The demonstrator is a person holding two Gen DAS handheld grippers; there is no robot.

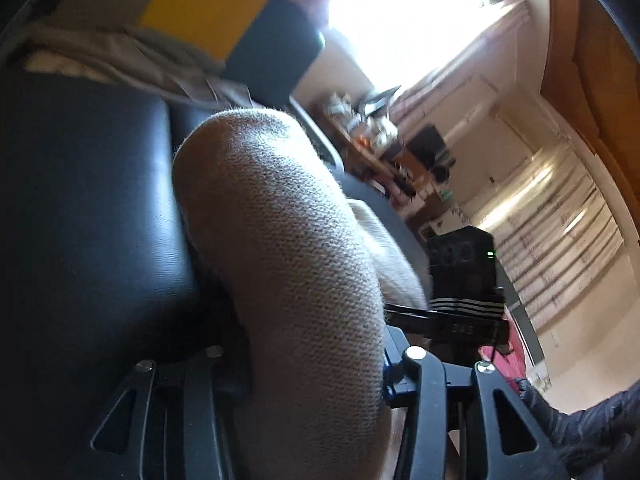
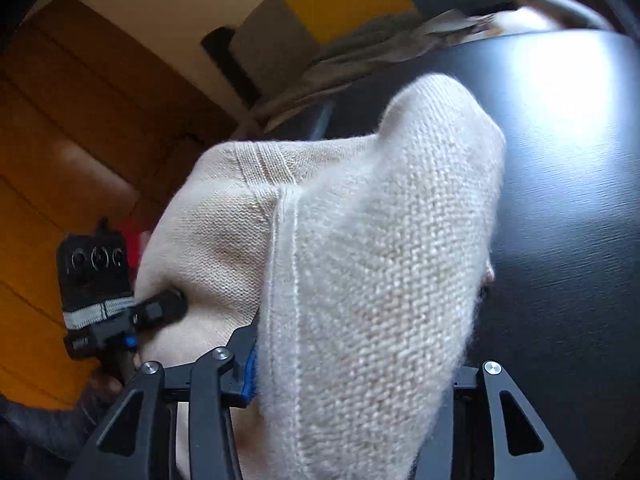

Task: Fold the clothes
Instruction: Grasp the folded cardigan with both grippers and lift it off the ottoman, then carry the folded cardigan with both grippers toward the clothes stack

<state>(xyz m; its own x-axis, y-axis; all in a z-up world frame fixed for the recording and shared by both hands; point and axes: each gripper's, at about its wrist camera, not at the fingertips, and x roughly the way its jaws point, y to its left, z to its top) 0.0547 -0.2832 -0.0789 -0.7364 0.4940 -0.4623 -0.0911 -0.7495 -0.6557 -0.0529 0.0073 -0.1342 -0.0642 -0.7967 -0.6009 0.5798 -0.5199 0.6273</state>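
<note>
A cream knitted sweater (image 2: 360, 272) bulges up between the fingers of my right gripper (image 2: 352, 380), which is shut on it above the black table (image 2: 560, 160). In the left wrist view the same sweater (image 1: 288, 260) fills the gap of my left gripper (image 1: 316, 392), which is shut on it; its fingertips are hidden by the fabric. The right gripper (image 1: 460, 320) shows in the left wrist view, clamped on the sweater's far side. The left gripper (image 2: 160, 312) shows in the right wrist view, pinching the sweater's left edge.
A pile of grey and beige clothes (image 1: 120, 56) lies at the far edge of the black table (image 1: 80, 200). Yellow and dark cushions (image 1: 224, 12) stand behind it. A cluttered shelf (image 1: 380, 132) and a bright window (image 1: 408, 12) are to the right. Orange wooden cupboards (image 2: 80, 140) are at the left.
</note>
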